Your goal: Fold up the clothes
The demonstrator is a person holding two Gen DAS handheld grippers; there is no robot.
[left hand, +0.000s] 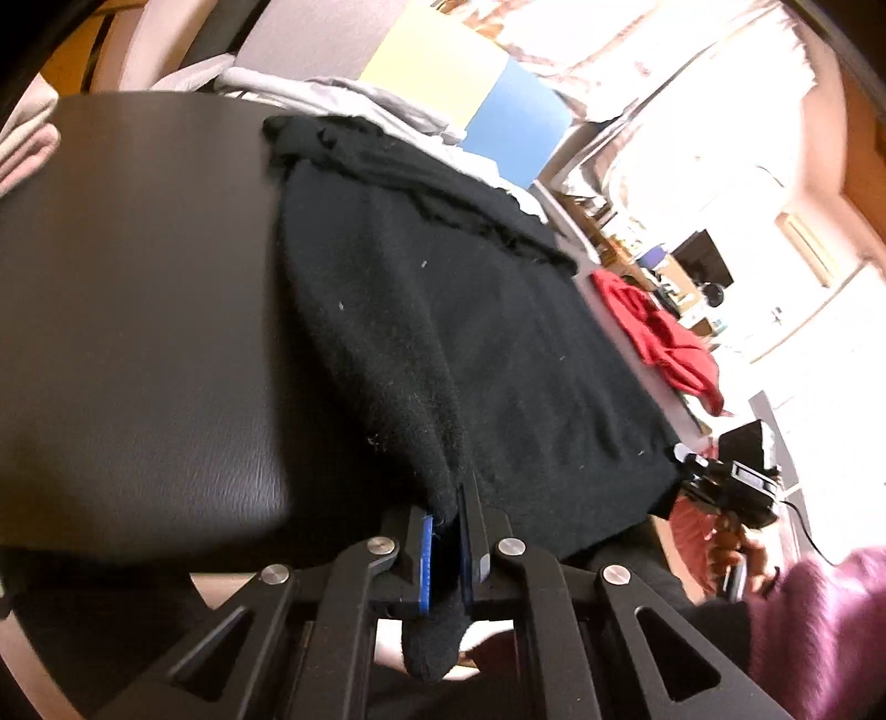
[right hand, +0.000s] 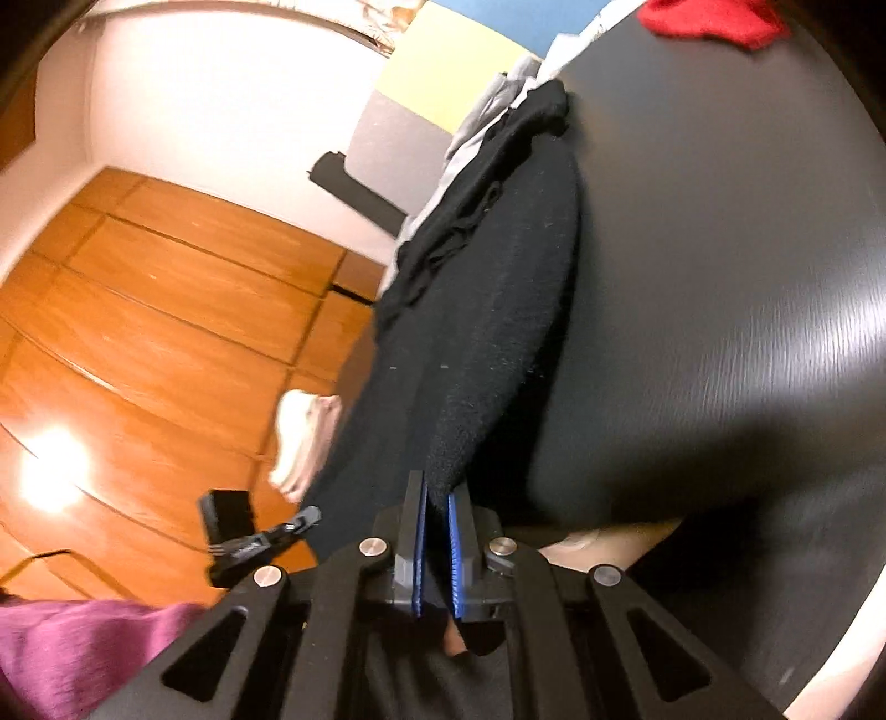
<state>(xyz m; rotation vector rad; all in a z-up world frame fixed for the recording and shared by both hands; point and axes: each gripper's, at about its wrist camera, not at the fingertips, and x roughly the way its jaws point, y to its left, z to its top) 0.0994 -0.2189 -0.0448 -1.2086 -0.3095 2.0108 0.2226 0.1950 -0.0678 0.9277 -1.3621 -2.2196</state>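
A black knit garment [left hand: 454, 310] lies spread over a dark table [left hand: 138, 310], its near edge lifted. My left gripper [left hand: 446, 509] is shut on one near corner of it; cloth hangs down between the blue pads. My right gripper [right hand: 437, 498] is shut on the other near corner of the same garment [right hand: 498, 310], which stretches away from it along the table's edge. The right gripper also shows in the left wrist view [left hand: 731, 482] at the garment's right corner. The left gripper shows in the right wrist view [right hand: 249, 537] at lower left.
A red cloth [left hand: 659, 332] lies on the far right of the table, also in the right wrist view [right hand: 714, 22]. Grey and white clothes [left hand: 332, 94] are piled at the far edge. A folded pale cloth [left hand: 27, 144] sits at far left. Wooden floor [right hand: 155, 310] lies beyond the table edge.
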